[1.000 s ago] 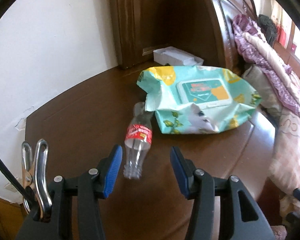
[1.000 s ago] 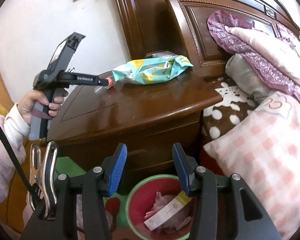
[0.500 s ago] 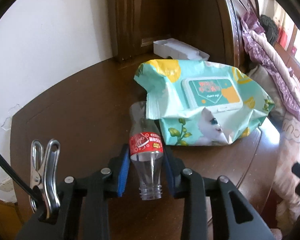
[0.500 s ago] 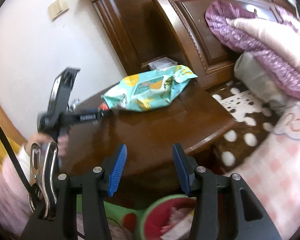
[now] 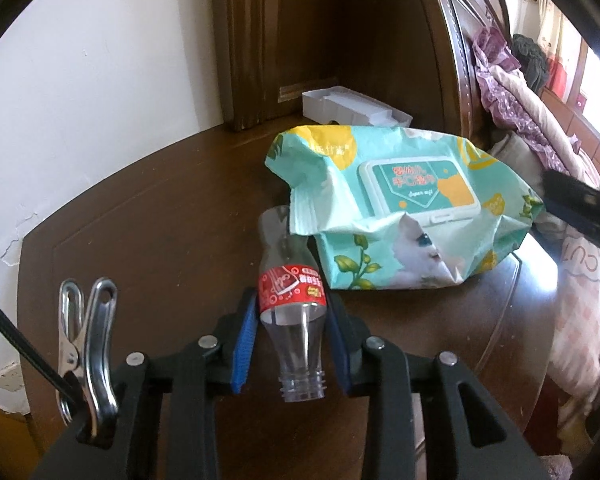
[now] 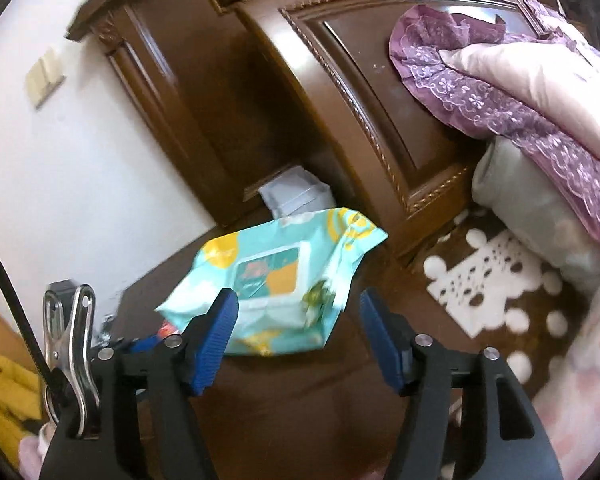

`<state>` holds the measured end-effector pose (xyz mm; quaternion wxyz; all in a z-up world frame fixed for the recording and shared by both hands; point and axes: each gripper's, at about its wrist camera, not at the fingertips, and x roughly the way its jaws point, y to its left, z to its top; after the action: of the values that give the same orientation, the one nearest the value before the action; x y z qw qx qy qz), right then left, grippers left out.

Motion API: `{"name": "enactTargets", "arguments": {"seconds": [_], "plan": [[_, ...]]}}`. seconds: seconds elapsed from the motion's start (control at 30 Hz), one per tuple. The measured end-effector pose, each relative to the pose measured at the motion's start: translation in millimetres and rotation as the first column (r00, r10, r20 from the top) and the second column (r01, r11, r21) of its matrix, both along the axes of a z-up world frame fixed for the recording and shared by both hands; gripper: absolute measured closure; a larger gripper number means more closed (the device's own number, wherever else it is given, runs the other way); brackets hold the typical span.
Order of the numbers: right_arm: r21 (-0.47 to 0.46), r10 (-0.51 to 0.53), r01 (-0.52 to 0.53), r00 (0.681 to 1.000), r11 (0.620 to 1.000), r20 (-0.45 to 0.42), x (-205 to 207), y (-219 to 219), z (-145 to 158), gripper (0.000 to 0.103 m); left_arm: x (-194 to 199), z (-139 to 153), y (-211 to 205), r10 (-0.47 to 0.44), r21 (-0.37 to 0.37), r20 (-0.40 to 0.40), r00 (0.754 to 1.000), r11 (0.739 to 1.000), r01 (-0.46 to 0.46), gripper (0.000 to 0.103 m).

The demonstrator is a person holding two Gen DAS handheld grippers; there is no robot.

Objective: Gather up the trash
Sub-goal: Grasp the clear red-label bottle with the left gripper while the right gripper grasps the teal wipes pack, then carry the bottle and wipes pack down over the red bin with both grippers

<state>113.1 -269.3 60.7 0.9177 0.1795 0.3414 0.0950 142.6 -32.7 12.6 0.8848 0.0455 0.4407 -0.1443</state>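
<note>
The left gripper (image 5: pixel 291 334) clamps the bottle (image 5: pixel 291 304), neck toward the nightstand's (image 5: pixel 160 240) front edge; the right gripper's (image 6: pixel 298 334) empty jaws are opening.

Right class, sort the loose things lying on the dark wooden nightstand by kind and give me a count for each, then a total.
Plastic bottles: 1, the empty bottle with a red label, lying between the pads of the left gripper.
Wet-wipe packs: 1, the teal wipes pack.
White trays: 1, the white plastic tray at the back.
Total: 3

The right gripper is opening, nothing between its pads.
</note>
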Motion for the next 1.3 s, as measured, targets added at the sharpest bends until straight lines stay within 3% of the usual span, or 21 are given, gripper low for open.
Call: {"name": "enactTargets", "arguments": {"seconds": [0.23,0.27,0.33,0.37,0.43,0.53,0.87,1.3], "plan": [[0.028,-0.032,0.036,0.99,0.999,-0.14,34.2,-1.6,-39.0,0.038,0.6,-0.4,-2.1,0.007,0.002,0.004,1.0,1.0,-0.007,0.069],[0.035,-0.044,0.049,0.991,0.998,-0.13,33.3,-3.9,-41.7,0.039,0.4,-0.4,-1.8,0.007,0.001,0.003,1.0,1.0,-0.007,0.069],[0.019,-0.068,0.071,0.991,0.997,-0.114,29.4,-6.8,-44.6,0.055,-0.8,-0.5,-0.3,0.02,0.001,0.003,1.0,1.0,-0.02,0.07],[0.031,-0.067,0.071,0.992,0.997,-0.111,27.6,-9.0,-46.6,0.059,-1.5,-0.4,0.6,0.027,0.0,0.006,1.0,1.0,-0.027,0.07],[0.075,-0.055,0.064,0.991,0.995,-0.118,24.6,-14.4,-50.6,0.078,-3.7,0.0,1.8,0.031,-0.004,0.006,0.999,0.999,-0.031,0.071],[0.152,-0.052,0.07,0.991,0.986,-0.123,14.9,-24.3,-54.4,0.085,-9.5,0.3,4.7,0.038,-0.015,0.003,0.999,0.999,-0.038,0.071],[0.25,-0.077,0.087,0.996,0.964,-0.051,-47.6,-56.8,-55.9,0.087,-55.9,20.9,20.2,0.037,-0.098,0.034,0.999,0.995,-0.034,0.071],[0.144,-0.103,0.099,0.994,0.985,0.021,-117.0,-70.8,-34.8,0.087,-110.6,37.5,24.1,0.03,-0.179,0.044,0.999,0.984,-0.022,0.071]]}}
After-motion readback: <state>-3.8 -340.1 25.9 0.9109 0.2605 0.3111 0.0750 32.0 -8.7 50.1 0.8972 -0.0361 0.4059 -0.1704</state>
